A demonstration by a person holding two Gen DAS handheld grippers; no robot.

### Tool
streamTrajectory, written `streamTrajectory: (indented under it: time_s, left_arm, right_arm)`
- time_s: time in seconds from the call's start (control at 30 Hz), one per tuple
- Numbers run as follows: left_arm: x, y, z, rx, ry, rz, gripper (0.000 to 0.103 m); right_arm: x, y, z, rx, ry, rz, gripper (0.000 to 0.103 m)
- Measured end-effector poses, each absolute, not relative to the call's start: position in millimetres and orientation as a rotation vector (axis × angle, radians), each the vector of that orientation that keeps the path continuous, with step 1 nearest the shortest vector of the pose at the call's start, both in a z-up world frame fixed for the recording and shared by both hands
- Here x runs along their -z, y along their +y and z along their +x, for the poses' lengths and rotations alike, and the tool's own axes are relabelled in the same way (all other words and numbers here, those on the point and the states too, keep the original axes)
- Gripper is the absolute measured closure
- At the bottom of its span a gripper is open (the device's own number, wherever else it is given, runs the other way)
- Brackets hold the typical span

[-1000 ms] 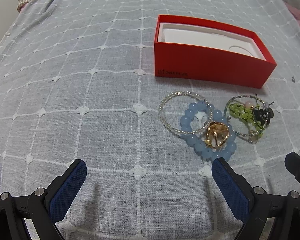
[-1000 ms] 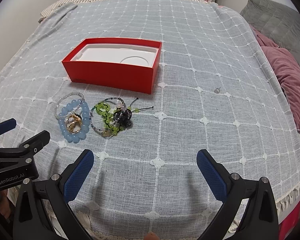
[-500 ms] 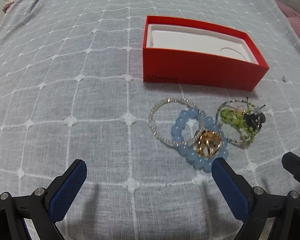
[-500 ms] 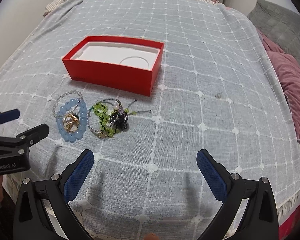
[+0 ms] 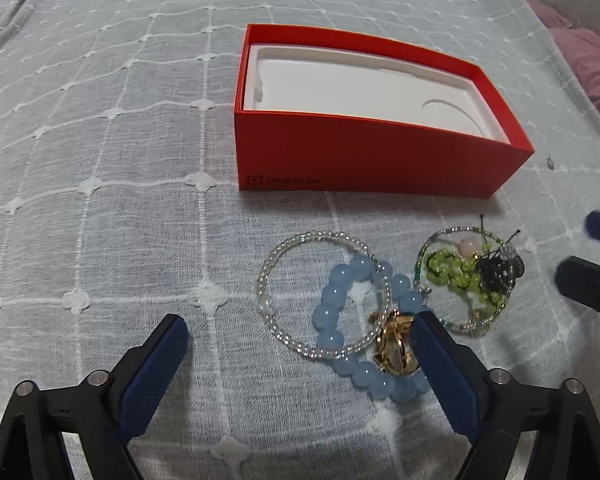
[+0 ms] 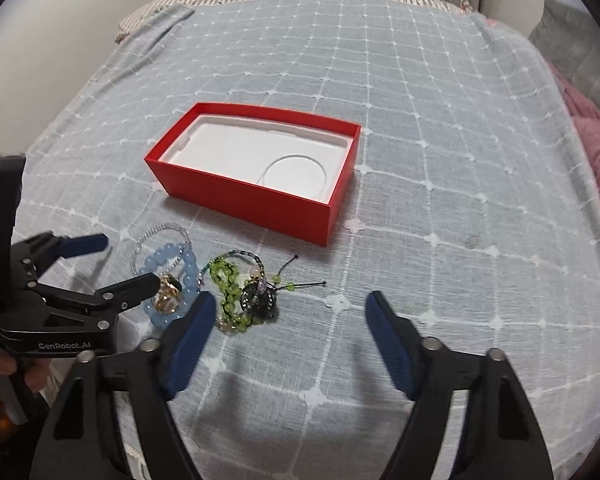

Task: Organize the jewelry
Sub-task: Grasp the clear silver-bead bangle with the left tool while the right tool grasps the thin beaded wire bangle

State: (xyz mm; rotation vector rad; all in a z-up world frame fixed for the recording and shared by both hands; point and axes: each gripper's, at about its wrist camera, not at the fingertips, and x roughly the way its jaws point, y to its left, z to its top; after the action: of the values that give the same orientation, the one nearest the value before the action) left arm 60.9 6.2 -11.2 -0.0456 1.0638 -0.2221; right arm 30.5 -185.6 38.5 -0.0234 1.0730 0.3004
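The left gripper [image 5: 300,330] has just been narrowing but holds nothing, its jaws apart around the blue bead bracelet [image 5: 340,312] and gold ring [image 5: 394,346]. The right gripper [image 6: 290,318], also just narrowing and holding nothing, hangs beside the green bracelet [image 6: 230,280]. Beyond them, a red box [image 6: 260,200] sits on the bedspread [image 6: 420,120].

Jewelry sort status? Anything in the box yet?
Nothing done: the red box holds only its white insert. In hand: nothing; left gripper and right gripper have just been closing, jaws gripping nothing. Left: blue bead bracelet, clear bracelet, gold piece, green cluster.
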Motion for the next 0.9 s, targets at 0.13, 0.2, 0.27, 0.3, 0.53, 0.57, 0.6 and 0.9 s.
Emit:
streamTrajectory:
  time_s: [0.13, 0.2, 0.27, 0.3, 0.53, 0.57, 0.6, 0.9]
  left_arm:
    - [9.4, 19.5, 69.1, 0.230, 1.057, -0.114, 0.018]
    - [11.7, 26.8, 73.1, 0.224, 1.068, -0.136, 0.024]
    - [15.0, 30.6, 76.5, 0.216, 1.076, -0.141, 0.030]
    - [15.9, 33.1, 76.9, 0.212, 1.079, -0.146, 0.035]
    - [20.2, 34.1, 85.1, 0.188, 1.078, -0.129, 0.053]
    - [20.7, 31.5, 87.0, 0.186, 1.078, -0.118, 0.056]
    - [21.2, 29.0, 87.6, 0.181, 1.076, -0.103, 0.060]
    - [20.5, 20.8, 88.5, 0.143, 1.065, -0.032, 0.101]
  right_arm:
    - [-28.5, -185.6, 41.9, -0.353, 1.096, 0.009, 0.056]
    - [-30.4, -183.5, 47.0, -0.376, 1.087, 0.024, 0.059]
    - [-34.2, -180.7, 50.7, -0.411, 1.079, 0.050, 0.061]
    - [-34.9, -177.5, 53.9, -0.423, 1.082, 0.058, 0.062]
    - [-12.6, -165.6, 63.9, -0.429, 1.156, 0.053, 0.074]
    - [-9.6, -166.3, 64.8, -0.426, 1.165, 0.058, 0.077]
    - [-8.1, -169.1, 65.0, -0.425, 1.172, 0.073, 0.079]
    - [-9.9, -166.6, 63.4, -0.433, 1.161, 0.073, 0.098]
